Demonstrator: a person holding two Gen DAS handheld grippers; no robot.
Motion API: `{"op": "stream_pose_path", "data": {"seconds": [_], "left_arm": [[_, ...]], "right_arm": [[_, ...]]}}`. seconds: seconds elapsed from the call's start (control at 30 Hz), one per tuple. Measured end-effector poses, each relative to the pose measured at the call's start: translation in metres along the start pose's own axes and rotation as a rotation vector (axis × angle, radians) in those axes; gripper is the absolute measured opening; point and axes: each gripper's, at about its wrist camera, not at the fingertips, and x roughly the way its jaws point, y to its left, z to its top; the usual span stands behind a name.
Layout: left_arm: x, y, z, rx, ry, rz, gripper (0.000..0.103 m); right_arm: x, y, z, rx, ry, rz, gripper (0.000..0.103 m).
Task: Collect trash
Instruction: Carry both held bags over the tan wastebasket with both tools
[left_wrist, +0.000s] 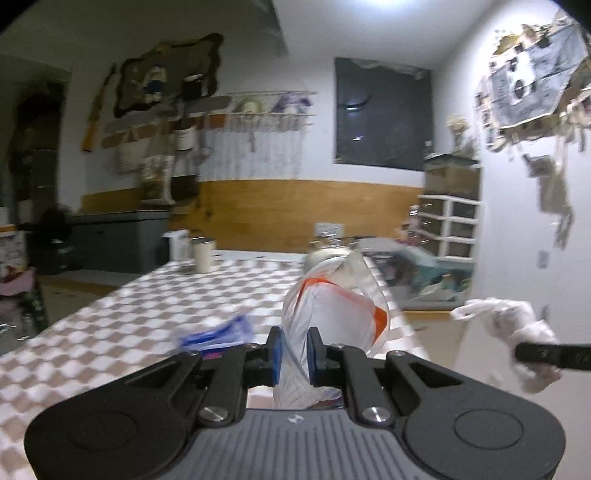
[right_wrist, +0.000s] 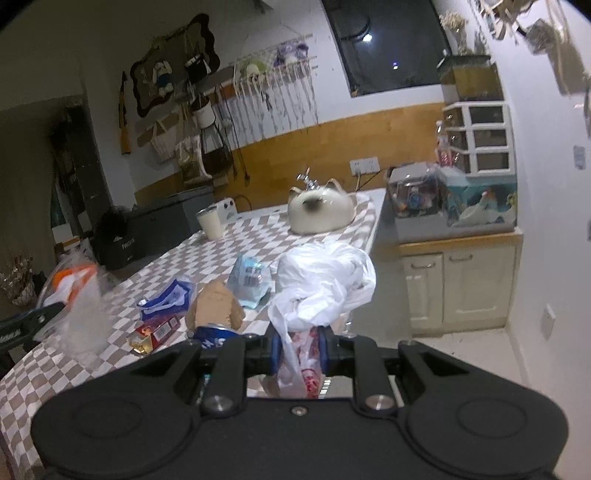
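Note:
My left gripper (left_wrist: 294, 354) is shut on a clear plastic bag with an orange stripe (left_wrist: 332, 306), held up above the checkered table (left_wrist: 110, 332). My right gripper (right_wrist: 298, 350) is shut on a crumpled white plastic bag (right_wrist: 325, 280) over the table's near right edge. Each gripper shows in the other's view: the right one (left_wrist: 524, 352) with its white bag (left_wrist: 506, 321), the left one (right_wrist: 33, 321) with the clear bag (right_wrist: 74, 291). On the table lie a blue wrapper (right_wrist: 166, 299), a red box (right_wrist: 155, 332), a brown crumpled piece (right_wrist: 214, 302), a light blue packet (right_wrist: 249, 280) and a blue can (right_wrist: 214, 334).
A cat-shaped ceramic bowl (right_wrist: 319, 212) and a cream cup (right_wrist: 210, 221) stand at the table's far end. To the right is a low cabinet (right_wrist: 458, 280) with boxes on top and a white drawer unit (right_wrist: 480, 136). A dark bin (right_wrist: 155, 229) stands beyond the table's left side.

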Motion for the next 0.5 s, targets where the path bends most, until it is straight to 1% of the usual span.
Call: {"op": "stream_pose_path", "data": {"seconds": [0.2, 0.33, 0.5], "left_arm": [[0.008, -0.065, -0.001, 0.001, 0.001, -0.119, 0.015], [0.017, -0.116, -0.008, 0.013, 0.021, -0.194, 0.015], [0.032, -0.172, -0.019, 0.000, 0.057, -0.273, 0.015]], "right_arm": [[-0.034, -0.033, 0.003, -0.004, -0.033, -0.053, 0.021], [-0.053, -0.061, 0.001, 0.012, -0.045, -0.097, 0.021], [-0.070, -0.098, -0.006, 0.036, -0.044, -0.158, 0.021]]}}
